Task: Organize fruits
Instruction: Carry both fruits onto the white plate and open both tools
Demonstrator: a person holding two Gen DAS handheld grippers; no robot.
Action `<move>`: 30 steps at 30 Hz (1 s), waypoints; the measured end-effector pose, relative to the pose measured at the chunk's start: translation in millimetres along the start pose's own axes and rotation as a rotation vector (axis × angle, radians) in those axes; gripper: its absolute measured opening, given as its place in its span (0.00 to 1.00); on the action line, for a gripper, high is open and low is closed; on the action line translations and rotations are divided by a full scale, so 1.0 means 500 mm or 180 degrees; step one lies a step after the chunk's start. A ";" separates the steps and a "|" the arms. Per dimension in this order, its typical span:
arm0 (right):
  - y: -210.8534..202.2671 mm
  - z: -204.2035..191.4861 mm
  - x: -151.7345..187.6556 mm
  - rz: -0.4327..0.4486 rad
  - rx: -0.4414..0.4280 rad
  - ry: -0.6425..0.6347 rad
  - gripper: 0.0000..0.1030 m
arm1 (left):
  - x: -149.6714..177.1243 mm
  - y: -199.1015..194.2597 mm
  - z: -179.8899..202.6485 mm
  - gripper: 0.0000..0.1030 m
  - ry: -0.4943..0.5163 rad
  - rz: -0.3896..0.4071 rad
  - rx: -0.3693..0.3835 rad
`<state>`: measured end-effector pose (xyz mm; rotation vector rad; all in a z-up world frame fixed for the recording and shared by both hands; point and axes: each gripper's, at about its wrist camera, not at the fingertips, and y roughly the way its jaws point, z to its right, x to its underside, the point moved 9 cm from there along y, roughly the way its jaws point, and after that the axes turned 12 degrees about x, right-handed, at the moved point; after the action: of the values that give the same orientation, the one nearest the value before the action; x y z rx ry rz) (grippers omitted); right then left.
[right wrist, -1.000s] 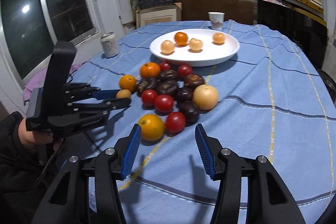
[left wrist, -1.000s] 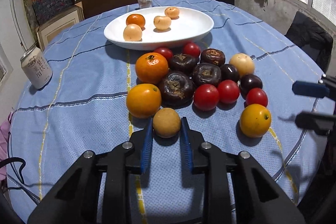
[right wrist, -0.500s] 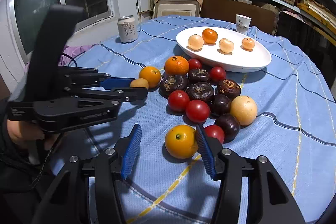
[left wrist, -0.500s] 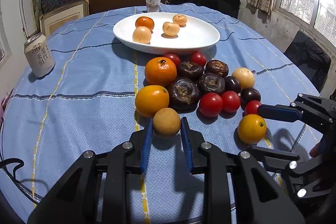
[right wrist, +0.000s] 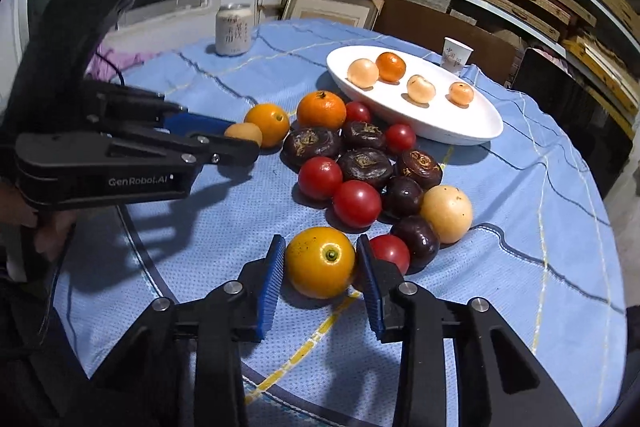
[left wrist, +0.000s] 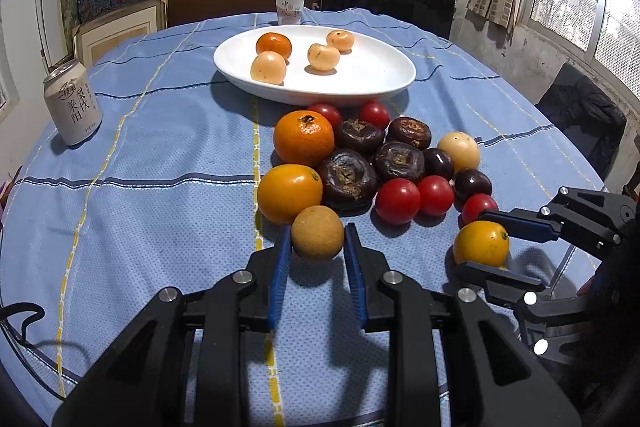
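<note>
Right gripper (right wrist: 320,259) advanced, level, its jaws flanking the yellow-orange fruit (right wrist: 321,262).

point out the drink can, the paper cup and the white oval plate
pale printed drink can (left wrist: 73,103), left wrist view, middle of its printed side
small white paper cup (left wrist: 290,8), left wrist view, front wall
white oval plate (left wrist: 376,67), left wrist view, bare inner surface on the right

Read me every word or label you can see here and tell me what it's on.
"GenRobot.AI": on the side of the left gripper.
"梨", "饮", "茶": among large characters on the can; its small print is too small to read.
"中": on the paper cup; the rest is blurred.
</note>
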<state>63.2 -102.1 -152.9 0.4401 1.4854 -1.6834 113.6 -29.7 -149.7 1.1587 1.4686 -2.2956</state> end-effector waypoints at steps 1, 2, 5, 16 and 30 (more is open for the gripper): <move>-0.003 0.004 -0.001 0.0031 -0.0016 0.0058 0.35 | 0.000 0.000 0.000 0.25 0.0000 0.0005 0.0003; -0.006 0.009 -0.003 0.0060 -0.0028 0.0102 0.35 | -0.001 -0.001 0.001 0.25 0.0002 0.0013 0.0010; -0.017 0.020 -0.010 0.0122 -0.0095 0.0241 0.35 | -0.001 -0.004 0.004 0.25 0.0012 0.0037 0.0029; -0.041 0.109 -0.065 0.0224 -0.0138 0.0519 0.35 | -0.048 -0.030 0.044 0.25 0.0164 0.0067 0.0122; 0.133 0.324 -0.257 0.0179 0.0107 0.0684 0.35 | -0.293 0.133 -0.002 0.25 -0.0055 0.0006 0.0106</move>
<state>231.6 -206.4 -63.8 0.6931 1.5837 -1.6600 248.5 -98.1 -94.8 1.1457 1.4278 -2.3315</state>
